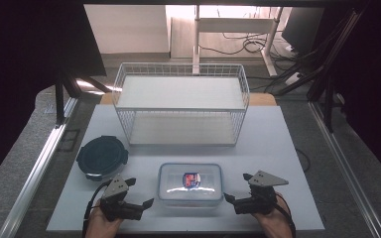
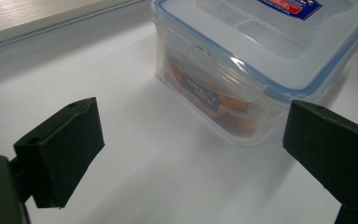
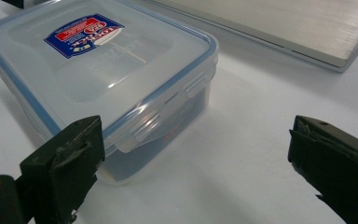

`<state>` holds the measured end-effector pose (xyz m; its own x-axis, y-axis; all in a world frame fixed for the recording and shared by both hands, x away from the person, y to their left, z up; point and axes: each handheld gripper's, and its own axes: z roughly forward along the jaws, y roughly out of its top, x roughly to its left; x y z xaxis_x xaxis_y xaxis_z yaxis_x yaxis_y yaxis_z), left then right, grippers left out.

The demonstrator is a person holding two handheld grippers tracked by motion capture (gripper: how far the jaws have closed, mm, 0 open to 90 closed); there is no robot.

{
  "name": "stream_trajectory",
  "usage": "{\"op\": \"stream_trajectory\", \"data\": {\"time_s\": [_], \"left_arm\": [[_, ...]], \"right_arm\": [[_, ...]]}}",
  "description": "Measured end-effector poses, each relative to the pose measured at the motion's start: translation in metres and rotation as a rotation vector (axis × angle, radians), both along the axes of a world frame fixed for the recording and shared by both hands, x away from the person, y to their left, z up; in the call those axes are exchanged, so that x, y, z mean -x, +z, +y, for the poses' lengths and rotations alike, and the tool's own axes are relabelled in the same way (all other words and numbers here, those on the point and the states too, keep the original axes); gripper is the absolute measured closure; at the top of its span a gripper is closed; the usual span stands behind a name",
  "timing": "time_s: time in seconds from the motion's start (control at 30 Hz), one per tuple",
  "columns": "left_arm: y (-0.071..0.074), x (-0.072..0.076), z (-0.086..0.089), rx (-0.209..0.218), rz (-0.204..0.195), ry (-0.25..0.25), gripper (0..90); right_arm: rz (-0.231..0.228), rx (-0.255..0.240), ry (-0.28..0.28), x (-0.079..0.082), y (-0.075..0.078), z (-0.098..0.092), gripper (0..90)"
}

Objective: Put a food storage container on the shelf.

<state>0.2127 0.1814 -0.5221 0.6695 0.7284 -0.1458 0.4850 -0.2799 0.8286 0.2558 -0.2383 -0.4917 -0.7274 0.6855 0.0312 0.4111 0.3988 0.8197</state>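
Clear rectangular plastic container with blue-sealed snap lid (image 1: 190, 185) sits on the white tabletop (image 1: 278, 148), in front of the white wire basket (image 1: 181, 101). Left claw (image 1: 142, 192) and right claw (image 1: 235, 188) flank it, both released, nothing between their jaws. Round dark lidded container (image 1: 101, 157) sits off to the left.

Wire basket (image 1: 181, 106), white, two-tier, standing at the far middle of the white worktop (image 1: 278, 148). Round dark container (image 1: 101, 157) with lid on (clip tabs at its rim), at the worktop's left, near the basket's front left corner. Cables (image 1: 248, 47) on the floor beyond.
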Motion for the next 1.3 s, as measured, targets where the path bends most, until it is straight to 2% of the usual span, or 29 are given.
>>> {"op": "stream_trajectory", "data": {"time_s": [0.1,0.33,0.37,0.53,0.63,0.7,0.73,0.77,0.8,0.83,0.87,0.9,0.93,0.97,1.0,1.03,1.07,1.1,1.13,1.2,1.3], "left_arm": [[0.003,-0.002,-0.002,-0.001,0.025,-0.002,5.6],[0.008,-0.016,-0.012,0.043,0.056,-0.032,3.0],[0.009,-0.02,-0.013,0.065,0.068,-0.029,3.0],[0.014,-0.028,-0.018,0.061,0.069,-0.027,3.1],[0.017,-0.035,-0.022,0.087,0.095,-0.065,1.8],[0.017,-0.044,-0.031,0.068,0.122,-0.088,2.1],[0.017,-0.044,-0.031,0.068,0.122,-0.088,2.5],[0.015,-0.05,-0.037,0.062,0.151,-0.109,2.5],[0.015,-0.05,-0.037,0.062,0.151,-0.109,2.5],[0.014,-0.054,-0.04,0.059,0.166,-0.12,2.1],[0.012,-0.058,-0.043,0.071,0.189,-0.134,2.1],[0.008,-0.065,-0.046,0.116,0.25,-0.151,0.8],[0.008,-0.065,-0.046,0.116,0.25,-0.151,0.1],[0.003,-0.069,-0.045,0.144,0.295,-0.169,0.0],[0.003,-0.069,-0.045,0.144,0.295,-0.169,0.0],[0.002,-0.069,-0.044,0.157,0.31,-0.173,0.0],[-0.001,-0.068,-0.042,0.172,0.347,-0.193,0.0],[-0.001,-0.068,-0.042,0.172,0.347,-0.193,0.0],[-0.002,-0.064,-0.041,0.177,0.367,-0.199,0.3],[-0.001,-0.062,-0.041,0.175,0.373,-0.192,0.9],[0.004,-0.052,-0.036,0.17,0.372,-0.188,11.3]], "right_arm": [[0.006,0.009,0.001,-0.001,0.001,0.003,3.8],[0.022,0.031,-0.014,-0.004,0.008,0.007,2.2],[0.04,0.022,-0.001,-0.005,0.009,0.009,0.9],[0.085,0.02,0.037,-0.005,0.01,0.017,0.3],[0.114,0.043,0.096,-0.01,0.011,0.033,2.4],[0.133,0.043,0.101,-0.015,0.01,0.039,4.0],[0.133,0.043,0.101,-0.015,0.01,0.039,4.0],[0.178,0.015,0.094,-0.022,0.007,0.04,4.3],[0.178,0.015,0.094,-0.022,0.007,0.04,4.3],[0.228,-0.015,0.085,-0.031,0.006,0.039,3.8],[0.228,-0.015,0.085,-0.031,0.006,0.039,3.8],[0.29,-0.033,0.082,-0.039,0.004,0.039,3.0],[0.29,-0.033,0.082,-0.039,0.004,0.039,3.0],[0.361,-0.069,0.097,-0.046,0.0,0.04,3.0],[0.361,-0.069,0.097,-0.046,0.0,0.04,3.0],[0.44,-0.102,0.123,-0.05,-0.005,0.041,3.3],[0.478,-0.107,0.136,-0.05,-0.008,0.043,1.0],[0.478,-0.107,0.136,-0.05,-0.008,0.043,1.0],[0.504,-0.12,0.131,-0.05,-0.01,0.042,2.6],[0.506,-0.117,0.132,-0.049,-0.009,0.041,4.7],[0.493,-0.088,0.122,-0.042,-0.001,0.038,12.1]]}}
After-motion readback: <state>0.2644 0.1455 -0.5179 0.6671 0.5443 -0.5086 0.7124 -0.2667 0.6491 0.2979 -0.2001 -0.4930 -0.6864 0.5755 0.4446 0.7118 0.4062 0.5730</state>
